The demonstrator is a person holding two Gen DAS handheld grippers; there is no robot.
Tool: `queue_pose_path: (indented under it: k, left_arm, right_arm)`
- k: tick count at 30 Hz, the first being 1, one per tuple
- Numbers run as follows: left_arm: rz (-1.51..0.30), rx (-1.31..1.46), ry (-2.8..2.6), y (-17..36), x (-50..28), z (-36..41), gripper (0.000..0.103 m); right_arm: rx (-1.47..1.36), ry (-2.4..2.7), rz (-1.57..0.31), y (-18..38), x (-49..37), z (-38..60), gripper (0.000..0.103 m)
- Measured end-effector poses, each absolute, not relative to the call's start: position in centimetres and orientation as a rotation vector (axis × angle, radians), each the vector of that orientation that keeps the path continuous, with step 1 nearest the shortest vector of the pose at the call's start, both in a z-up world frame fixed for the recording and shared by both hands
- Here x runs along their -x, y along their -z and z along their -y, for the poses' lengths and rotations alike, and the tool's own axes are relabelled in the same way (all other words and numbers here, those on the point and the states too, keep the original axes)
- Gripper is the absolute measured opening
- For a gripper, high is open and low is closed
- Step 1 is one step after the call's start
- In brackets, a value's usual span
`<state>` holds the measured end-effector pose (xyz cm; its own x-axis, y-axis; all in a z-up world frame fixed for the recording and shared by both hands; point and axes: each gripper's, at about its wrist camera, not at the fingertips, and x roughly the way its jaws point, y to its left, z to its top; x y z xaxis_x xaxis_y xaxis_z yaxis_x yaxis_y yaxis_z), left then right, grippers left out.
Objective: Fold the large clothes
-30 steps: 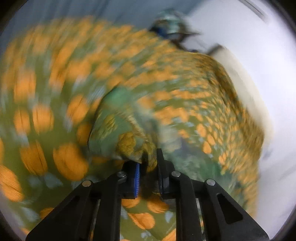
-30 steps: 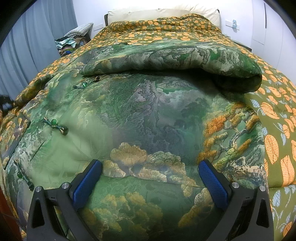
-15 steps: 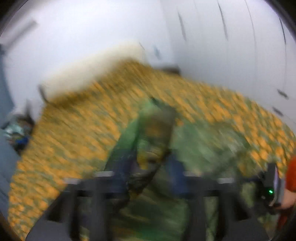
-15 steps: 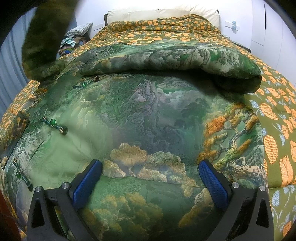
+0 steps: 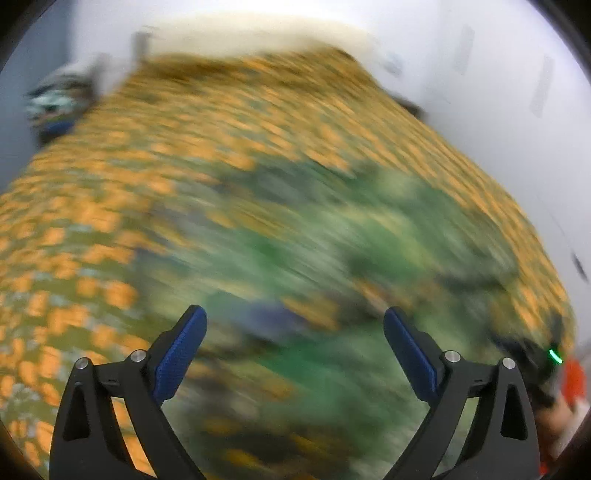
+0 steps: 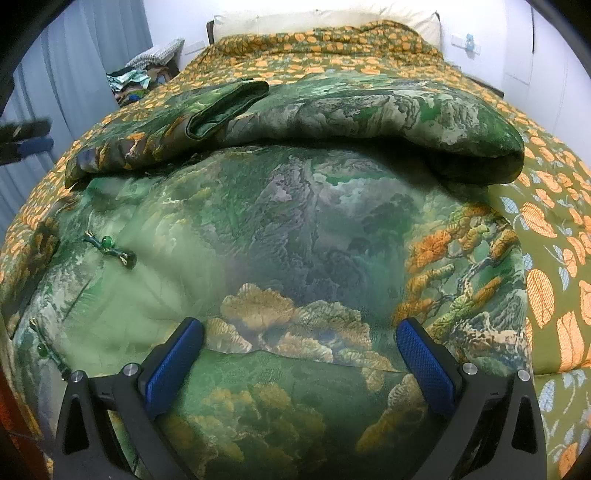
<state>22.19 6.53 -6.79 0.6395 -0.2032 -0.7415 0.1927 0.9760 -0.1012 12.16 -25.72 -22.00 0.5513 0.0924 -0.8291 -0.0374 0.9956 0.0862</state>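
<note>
Right gripper [image 6: 299, 363] w/ jaws spread wide, nothing between them, poised over the near hem of the green jacket [image 6: 288, 236]. Left gripper [image 5: 293, 350] also gaping and empty, its view badly smeared, so details there are lost. Jacket lies flat on the bed [image 6: 546, 229], centre of the orange-leaf bedspread, both sleeves laid across the far part: one sleeve [image 6: 225, 107] cuff far left, a thick fold [image 6: 480, 147] far right. Looks like soft padded brocade, prob. bulky, a bit slick, not fragile; I'd pinch near hem corners, deep bite, thru both layers. Bead fasteners [image 6: 109, 243] on the left edge could snag. Pillow [image 6: 325, 18] far end, clothes pile [image 6: 136, 79] far left by the curtain, well apart, nothing blocking.
</note>
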Motion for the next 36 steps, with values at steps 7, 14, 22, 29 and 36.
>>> queue_pose_path:
  k: [7, 14, 22, 29, 36]
  left_arm:
    - [-1.142, 0.231, 0.102, 17.4, -26.4, -13.1, 0.088]
    - [-0.956, 0.317, 0.114, 13.2, -20.1, -14.4, 0.098]
    - [-0.843, 0.23, 0.139, 12.6, -17.5, -14.8, 0.098]
    - [-0.922, 0.164, 0.175, 14.9, -18.7, -13.5, 0.098]
    - [-0.9, 0.21, 0.166, 13.1, -17.9, -15.1, 0.098]
  right_arm:
    - [-0.252, -0.174, -0.988, 14.9, -14.8, 25.3, 0.1]
    - [-0.332, -0.285, -1.035, 11.7, -26.5, 20.8, 0.086]
    - [-0.314, -0.169, -1.053, 12.7, -31.2, 18.9, 0.011]
    - [-0.041, -0.083, -1.013, 12.8, -33.5, 17.9, 0.012]
    - [-0.276, -0.114, -1.045, 17.1, -32.7, 20.6, 0.055]
